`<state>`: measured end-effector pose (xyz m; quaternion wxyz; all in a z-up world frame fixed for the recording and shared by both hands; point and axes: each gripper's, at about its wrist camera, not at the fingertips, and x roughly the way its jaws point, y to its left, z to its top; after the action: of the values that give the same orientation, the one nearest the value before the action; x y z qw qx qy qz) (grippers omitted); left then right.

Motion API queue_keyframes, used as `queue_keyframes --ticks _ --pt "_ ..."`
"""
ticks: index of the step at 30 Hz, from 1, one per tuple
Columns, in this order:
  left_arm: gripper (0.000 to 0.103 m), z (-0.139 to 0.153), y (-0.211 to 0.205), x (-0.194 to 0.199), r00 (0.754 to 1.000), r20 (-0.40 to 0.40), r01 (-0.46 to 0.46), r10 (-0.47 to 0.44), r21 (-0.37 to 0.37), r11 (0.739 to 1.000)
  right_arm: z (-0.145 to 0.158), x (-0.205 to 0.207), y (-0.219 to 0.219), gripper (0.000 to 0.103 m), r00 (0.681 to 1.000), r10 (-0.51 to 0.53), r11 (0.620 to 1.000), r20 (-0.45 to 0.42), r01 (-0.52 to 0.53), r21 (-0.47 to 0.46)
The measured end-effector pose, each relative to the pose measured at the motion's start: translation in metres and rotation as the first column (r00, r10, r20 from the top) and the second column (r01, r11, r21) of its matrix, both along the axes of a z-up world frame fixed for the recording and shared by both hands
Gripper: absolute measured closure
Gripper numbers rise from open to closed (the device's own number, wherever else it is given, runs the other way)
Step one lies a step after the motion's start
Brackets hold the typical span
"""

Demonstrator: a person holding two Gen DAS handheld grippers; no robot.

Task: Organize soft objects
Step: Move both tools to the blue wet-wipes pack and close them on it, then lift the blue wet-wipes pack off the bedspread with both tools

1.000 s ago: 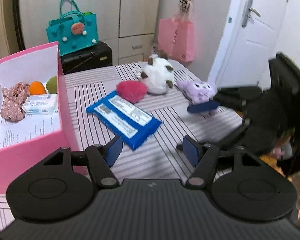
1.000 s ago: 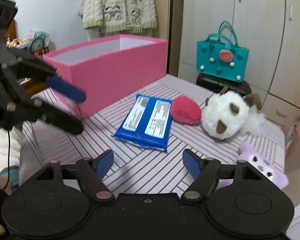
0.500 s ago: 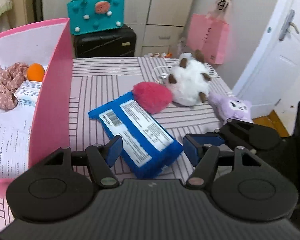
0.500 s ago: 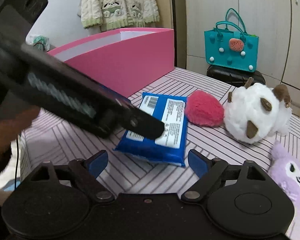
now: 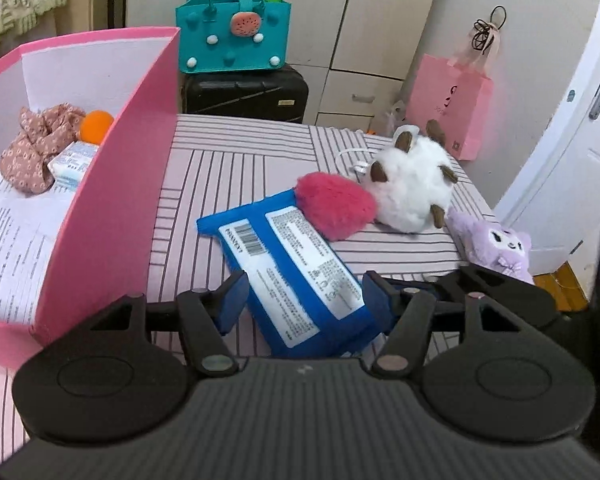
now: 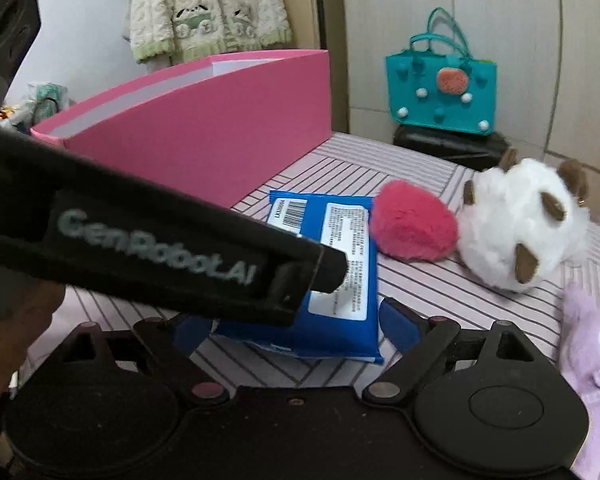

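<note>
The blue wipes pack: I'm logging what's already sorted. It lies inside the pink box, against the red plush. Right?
Not inside. The left wrist view shows the blue wipes pack lying on the striped table beside the pink box, against the red plush.

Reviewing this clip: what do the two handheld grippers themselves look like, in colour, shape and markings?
Both are matte black. The left gripper and right gripper each have two round discs at the base, angled link arms with metal pivots, and blue finger pads. The left one's side carries pale "GenRobot.AI" lettering.
</note>
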<state>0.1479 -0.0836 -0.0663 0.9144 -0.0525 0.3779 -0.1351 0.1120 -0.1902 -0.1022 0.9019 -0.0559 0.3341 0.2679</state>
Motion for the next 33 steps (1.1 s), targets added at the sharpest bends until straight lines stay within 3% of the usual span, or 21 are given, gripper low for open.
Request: queue_keyframes --ticks 3,5,9,12,17,21,28,31,33 --pt "0.041 -0.004 0.000 -0.003 0.999 0.002 -0.039 0.039 0.004 0.999 0.003 -0.009 -0.012 0.014 0.993 -0.113 0.993 -0.036 0.114 0.041" --pt "0.041 -0.006 0.000 -0.005 0.999 0.003 -0.037 0.037 0.002 0.999 0.004 -0.015 -0.018 0.015 0.991 -0.125 0.989 -0.049 0.128 0.078" --pt "0.043 -0.017 0.006 0.003 0.995 -0.099 -0.037 0.027 -0.102 0.994 0.003 -0.023 -0.015 0.015 0.991 -0.123 0.989 -0.048 0.126 0.074" --pt "0.059 -0.018 0.008 0.001 0.996 -0.088 -0.023 0.012 -0.122 0.992 0.002 -0.024 -0.018 0.015 0.989 -0.137 0.984 -0.062 0.143 0.108" --pt "0.079 -0.021 0.015 0.001 0.996 -0.087 -0.029 0.018 -0.116 0.993 0.001 -0.023 -0.018 0.014 0.990 -0.126 0.984 -0.057 0.132 0.118" --pt "0.080 -0.023 0.018 0.002 0.996 -0.091 -0.023 0.012 -0.121 0.992 0.002 -0.023 -0.012 0.013 0.997 -0.060 0.997 -0.037 0.062 0.038" --pt "0.083 -0.021 0.016 -0.003 0.997 -0.082 -0.016 0.006 -0.121 0.993 0.004 0.003 -0.007 0.009 0.997 -0.057 0.998 -0.053 0.059 0.038" --pt "0.084 -0.018 0.017 -0.004 0.997 -0.080 -0.009 -0.002 -0.134 0.991 0.002 -0.004 -0.003 0.022 0.997 -0.077 0.997 -0.005 0.077 -0.014" --pt "0.084 -0.019 0.016 -0.003 0.997 -0.081 -0.004 -0.007 -0.134 0.991 0.003 -0.007 -0.007 0.027 0.996 -0.089 0.996 -0.003 0.089 0.001"
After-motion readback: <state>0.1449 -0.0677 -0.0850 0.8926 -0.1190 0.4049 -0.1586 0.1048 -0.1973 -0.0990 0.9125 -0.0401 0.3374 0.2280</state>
